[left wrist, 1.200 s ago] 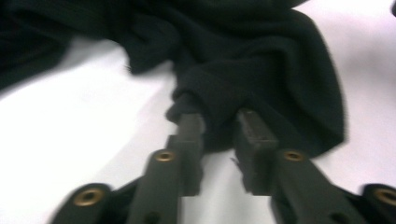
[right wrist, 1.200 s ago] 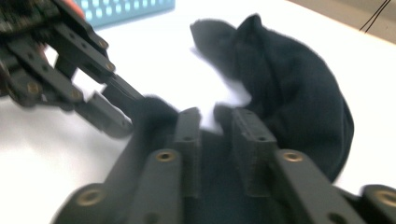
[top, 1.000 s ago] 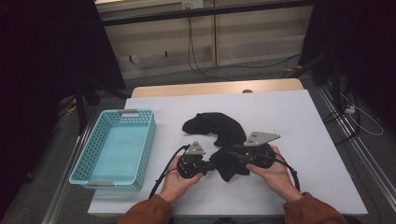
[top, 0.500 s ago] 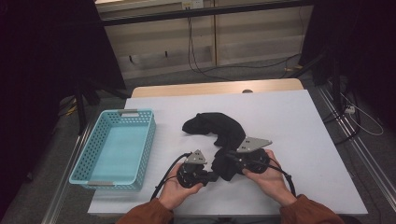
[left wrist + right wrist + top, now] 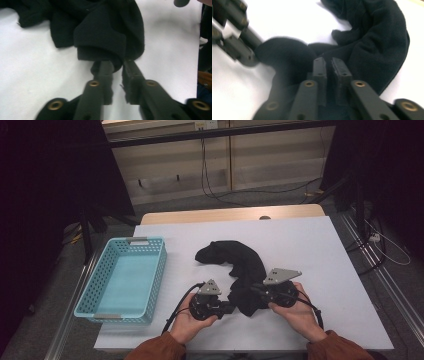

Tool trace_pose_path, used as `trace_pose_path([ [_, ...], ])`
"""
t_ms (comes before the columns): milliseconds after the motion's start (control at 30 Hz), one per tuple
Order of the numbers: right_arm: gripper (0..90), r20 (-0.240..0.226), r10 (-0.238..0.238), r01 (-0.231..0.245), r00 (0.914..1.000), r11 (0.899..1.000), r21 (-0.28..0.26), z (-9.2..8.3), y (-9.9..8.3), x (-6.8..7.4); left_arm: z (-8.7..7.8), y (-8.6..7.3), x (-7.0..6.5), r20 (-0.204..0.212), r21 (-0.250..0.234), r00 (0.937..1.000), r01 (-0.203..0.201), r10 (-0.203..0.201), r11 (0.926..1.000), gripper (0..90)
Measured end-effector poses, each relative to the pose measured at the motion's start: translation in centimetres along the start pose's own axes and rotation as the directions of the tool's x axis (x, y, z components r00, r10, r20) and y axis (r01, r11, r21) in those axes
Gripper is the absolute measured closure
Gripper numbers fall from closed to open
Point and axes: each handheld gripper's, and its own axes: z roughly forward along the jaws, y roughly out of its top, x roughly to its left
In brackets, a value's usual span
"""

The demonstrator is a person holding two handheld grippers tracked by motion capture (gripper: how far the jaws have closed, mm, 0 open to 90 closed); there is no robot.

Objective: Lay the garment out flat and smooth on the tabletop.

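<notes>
A black fleece cloth (image 5: 240, 260) lies in a curve on the white table (image 5: 325, 245). Its near end is bunched between my two grippers. My left gripper (image 5: 230, 308) points right at that end. Its jaws have just been opening, and in the left gripper view (image 5: 117, 66) they stand apart, with a rolled fold of the cloth (image 5: 105, 32) resting on their tips. My right gripper (image 5: 256, 294) points left into the cloth. In the right gripper view (image 5: 329, 63) its jaws are shut on the dark cloth (image 5: 372, 45). The left gripper (image 5: 237, 47) shows blurred at the upper left there.
A light blue mesh basket (image 5: 156, 270) stands on the left part of the table with nothing in it. Bare white tabletop lies to the right of the cloth and behind it. Beyond the far edge are a wooden strip, cables and a dark floor.
Both grippers and the cloth's near end have come slightly closer to the table's front edge. The near end is more bunched up between the grippers.
</notes>
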Motion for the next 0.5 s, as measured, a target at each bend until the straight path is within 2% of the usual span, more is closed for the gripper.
trace_pose_path([
  [133,88.5,0.021,-0.014,0.014,0.9997,1.000,-0.003,-0.7,-0.2,-0.1,-0.7,0.1,0.7,-0.037,-0.038,0.9992,0.013,-0.014,0.9992,62.0],
  [233,89.0,0.041,-0.007,0.008,0.9991,1.000,-0.015,-1.4,-0.5,-0.5,-1.3,0.3,1.1,-0.072,-0.070,0.9972,0.016,-0.021,0.9974,61.5],
  [300,89.2,0.063,0.002,0.000,0.9980,1.000,-0.026,-2.0,-0.6,-0.9,-1.2,0.5,1.6,-0.093,-0.075,0.9954,0.017,-0.024,0.9970,60.4],
  [367,89.2,0.079,0.018,-0.015,0.9967,0.999,-0.042,-2.7,-0.8,-1.3,-0.9,0.7,2.0,-0.131,-0.059,0.9912,0.009,-0.017,0.9982,58.2],
  [500,89.4,0.126,0.045,-0.037,0.9910,0.997,-0.070,-3.9,-1.2,-2.3,0.3,1.3,2.6,-0.175,-0.018,0.9845,0.007,-0.010,0.9998,49.8],
])
